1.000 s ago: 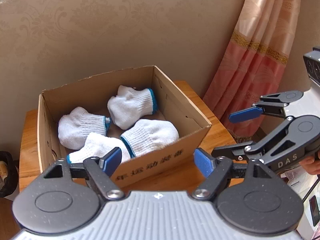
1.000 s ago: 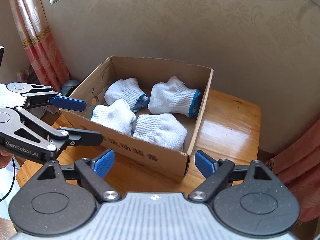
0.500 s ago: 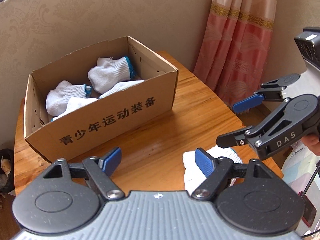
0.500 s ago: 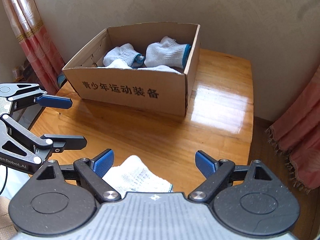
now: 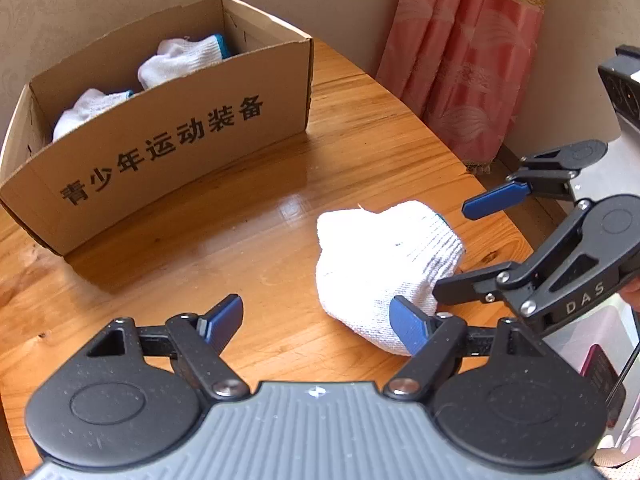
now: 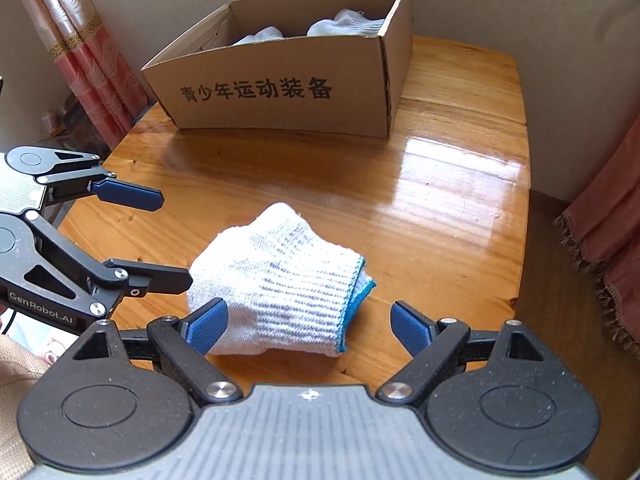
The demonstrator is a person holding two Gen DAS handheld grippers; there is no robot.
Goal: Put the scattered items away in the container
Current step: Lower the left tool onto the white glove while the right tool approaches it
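The white sock (image 6: 280,284), soft and light, lies flat on the tabletop (image 6: 440,200); its ribbed cuff should be pinched. Jaws of both grippers are held released, nothing grasped.

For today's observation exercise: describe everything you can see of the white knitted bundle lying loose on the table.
The white knitted bundle is soft ribbed fabric, flecked grey, with a blue-edged cuff facing right in the right wrist view. It looks folded or rolled into a lump and lies flat on the glossy wooden table, in front of the cardboard box and clear of it. The open left gripper and open right gripper flank it; neither grips it, though whether a finger brushes it is unclear.
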